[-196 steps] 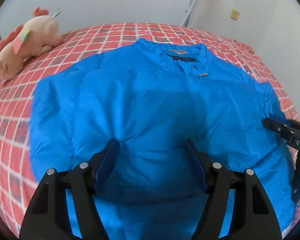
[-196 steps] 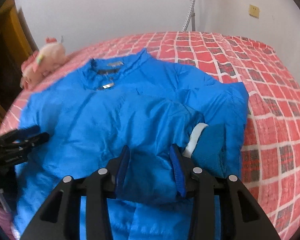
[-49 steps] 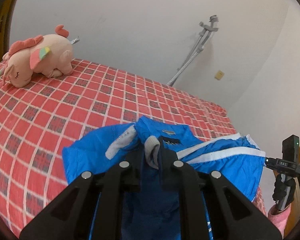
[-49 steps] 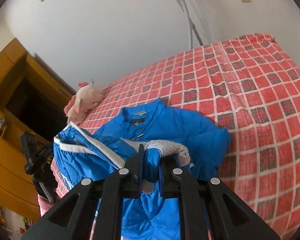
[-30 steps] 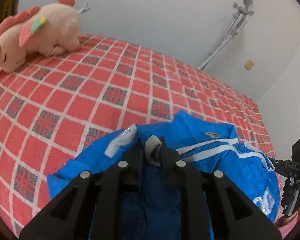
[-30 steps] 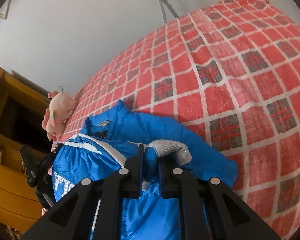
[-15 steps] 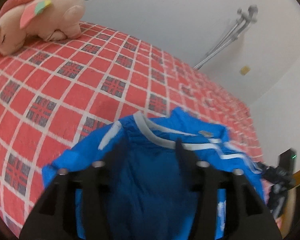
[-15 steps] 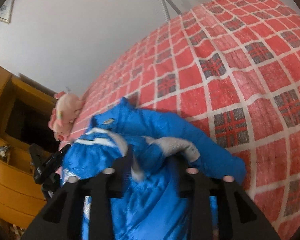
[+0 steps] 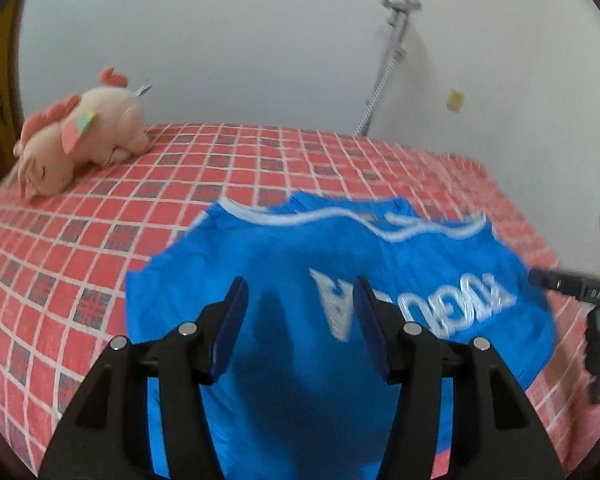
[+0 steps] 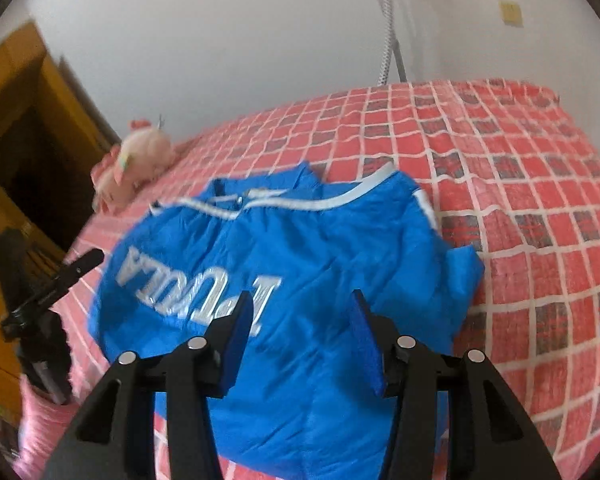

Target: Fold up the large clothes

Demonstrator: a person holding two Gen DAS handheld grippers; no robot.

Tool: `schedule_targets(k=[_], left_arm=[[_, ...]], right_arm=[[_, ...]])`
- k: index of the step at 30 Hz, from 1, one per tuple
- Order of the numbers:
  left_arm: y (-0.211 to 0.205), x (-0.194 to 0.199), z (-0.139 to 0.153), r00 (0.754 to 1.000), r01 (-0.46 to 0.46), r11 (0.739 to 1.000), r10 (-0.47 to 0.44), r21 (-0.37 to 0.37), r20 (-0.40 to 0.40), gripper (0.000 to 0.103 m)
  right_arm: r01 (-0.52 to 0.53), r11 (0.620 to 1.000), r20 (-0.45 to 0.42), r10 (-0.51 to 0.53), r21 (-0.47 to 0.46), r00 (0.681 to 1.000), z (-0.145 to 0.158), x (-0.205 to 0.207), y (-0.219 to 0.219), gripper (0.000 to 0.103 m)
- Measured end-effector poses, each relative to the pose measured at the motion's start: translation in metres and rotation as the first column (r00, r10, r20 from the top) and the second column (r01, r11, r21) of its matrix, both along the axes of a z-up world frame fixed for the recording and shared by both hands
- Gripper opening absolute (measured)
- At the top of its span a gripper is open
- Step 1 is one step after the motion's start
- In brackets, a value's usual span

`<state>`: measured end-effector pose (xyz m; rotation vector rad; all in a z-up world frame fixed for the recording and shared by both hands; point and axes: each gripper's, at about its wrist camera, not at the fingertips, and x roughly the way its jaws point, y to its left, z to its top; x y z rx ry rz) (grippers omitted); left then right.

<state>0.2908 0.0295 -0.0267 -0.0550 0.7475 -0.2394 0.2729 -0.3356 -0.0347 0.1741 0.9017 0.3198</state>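
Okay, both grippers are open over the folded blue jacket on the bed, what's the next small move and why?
Probably bring the right hand-held gripper down to the jacket's loose corner sticking out on the right and tuck it in; the fold looks uneven there, while the white-trimmed edge already lies fairly straight.

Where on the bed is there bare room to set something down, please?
Free: the checked bedspread right of the folded blue jacket, out to the bed's edge, and the strip between jacket and wall. Also free: bedspread left of the jacket, below the plush toy. Crowded: the middle, under the jacket.
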Motion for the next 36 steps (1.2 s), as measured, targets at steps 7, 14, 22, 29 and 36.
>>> schedule_targets(k=[7,14,22,29,36], left_arm=[[-0.014,0.013,-0.043,0.998,-0.013,0.996,0.018,0.09,-0.057,0.056],[-0.003,0.023,-0.06,0.997,-0.007,0.997,0.012,0.076,-0.076,0.057],[-0.013,0.011,-0.054,0.995,-0.069,0.991,0.076,0.113,-0.059,0.056],[-0.024,-0.04,-0.031,0.999,-0.03,0.998,0.032,0.05,-0.043,0.061],[-0.037,-0.053,-0.047,0.999,-0.021,0.992,0.024,0.128,-0.023,0.061]], right_arm=[[0.037,0.986,-0.015,-0.039,-0.161,0.999,-0.033,0.006,0.02,0.048],[0.089,0.987,-0.024,-0.093,-0.137,0.995,-0.063,0.016,0.014,0.047],[0.136,0.982,0.023,-0.134,-0.132,0.991,-0.053,0.002,0.017,0.046],[0.125,0.981,0.082,-0.114,-0.147,0.99,-0.033,-0.042,0.032,0.048],[0.155,0.962,0.131,-0.128,-0.223,0.983,-0.037,-0.055,0.042,0.048]])
